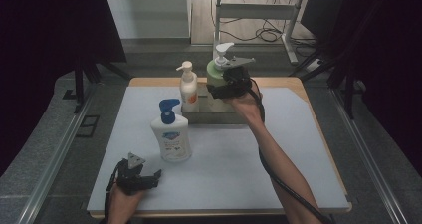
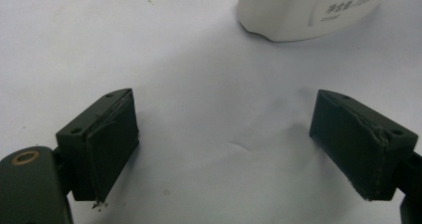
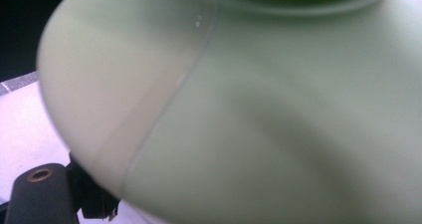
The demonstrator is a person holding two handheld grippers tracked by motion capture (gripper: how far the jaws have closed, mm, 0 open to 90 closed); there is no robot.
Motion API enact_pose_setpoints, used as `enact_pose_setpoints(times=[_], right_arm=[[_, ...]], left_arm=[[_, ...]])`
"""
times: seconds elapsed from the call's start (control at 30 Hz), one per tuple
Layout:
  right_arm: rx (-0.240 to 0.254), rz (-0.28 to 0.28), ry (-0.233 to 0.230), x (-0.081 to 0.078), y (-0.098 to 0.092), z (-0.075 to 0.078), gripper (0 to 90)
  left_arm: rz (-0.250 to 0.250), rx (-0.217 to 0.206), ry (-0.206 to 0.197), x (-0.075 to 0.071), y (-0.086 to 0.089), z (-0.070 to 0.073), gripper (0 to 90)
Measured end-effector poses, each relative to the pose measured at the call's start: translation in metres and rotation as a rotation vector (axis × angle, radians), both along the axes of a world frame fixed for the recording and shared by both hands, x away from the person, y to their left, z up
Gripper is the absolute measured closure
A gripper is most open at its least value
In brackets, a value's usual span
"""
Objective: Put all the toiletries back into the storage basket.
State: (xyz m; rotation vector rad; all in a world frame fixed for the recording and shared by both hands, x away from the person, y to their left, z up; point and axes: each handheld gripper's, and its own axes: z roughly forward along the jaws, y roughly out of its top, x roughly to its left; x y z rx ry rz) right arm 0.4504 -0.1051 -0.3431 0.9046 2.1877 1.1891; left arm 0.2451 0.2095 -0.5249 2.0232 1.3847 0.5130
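Observation:
A pale green pump bottle [image 1: 215,73] with a white pump head stands upright at the grey tray [image 1: 214,116] at the back of the mat. My right gripper [image 1: 222,88] is closed around its body from the right side. In the right gripper view the green bottle [image 3: 249,109] looms very close, and the left pad [image 3: 97,205] lies against its wall. My left gripper [image 1: 154,178] rests low on the mat at the front left, open with nothing between its pads [image 2: 112,144]. The base of a white bottle [image 2: 298,10] stands just ahead of it.
A white bottle with a blue pump [image 1: 171,137] stands on the light mat [image 1: 234,179], left of centre. A slim white-and-orange pump bottle [image 1: 188,87] stands at the tray's left end. Dark curtains and metal rails flank the table; a desk frame and cables lie beyond.

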Motion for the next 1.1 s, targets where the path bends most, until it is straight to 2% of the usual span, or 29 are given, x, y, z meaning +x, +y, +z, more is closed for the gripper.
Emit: enact_pose_setpoints(times=[0.57, 1.1], right_arm=[[-0.017, -0.022, 0.022, 0.022, 0.005, -0.017, 12.4], [-0.044, -0.008, 0.063, 0.026, 0.011, -0.037, 12.4]], left_arm=[[0.000, 0.000, 0.000, 0.000, 0.000, 0.000, 11.5], [-0.001, 0.000, 0.000, 0.000, 0.000, 0.000, 11.5]])
